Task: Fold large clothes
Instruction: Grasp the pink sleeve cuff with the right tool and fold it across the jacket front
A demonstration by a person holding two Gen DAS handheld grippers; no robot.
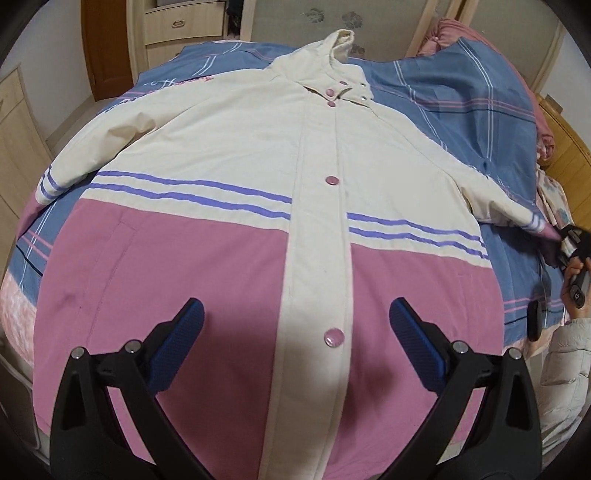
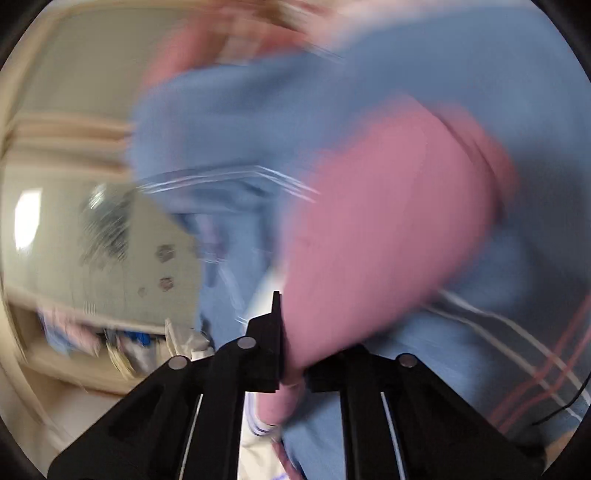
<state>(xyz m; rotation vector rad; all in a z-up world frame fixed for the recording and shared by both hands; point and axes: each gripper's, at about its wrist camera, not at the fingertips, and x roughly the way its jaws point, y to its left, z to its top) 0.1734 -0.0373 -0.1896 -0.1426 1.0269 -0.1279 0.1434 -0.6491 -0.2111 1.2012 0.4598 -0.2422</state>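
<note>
The coat [image 1: 280,206] lies flat on the bed [image 1: 461,110], collar far, hem near. The left hand-held gripper [image 1: 295,321] hovers open over the hem; the right hand-held gripper [image 2: 291,369] pinches the right cuff [image 2: 369,240], ready to swing inward.

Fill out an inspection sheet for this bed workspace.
Surface: bed covered by a blue plaid sheet, rumpled at the far right.
Job's things: cream and pink jacket lying face up, snapped shut, both sleeves spread out.
Clutter: pink bedding bunched at the far corner.
Grippers: left gripper open above the pink hem, holding nothing; right gripper shut on the pink cuff of one sleeve, that view blurred.
Cables: a thin dark wire at the right edge of the right wrist view.
Surroundings: wooden drawers and wardrobe doors behind the bed.
</note>
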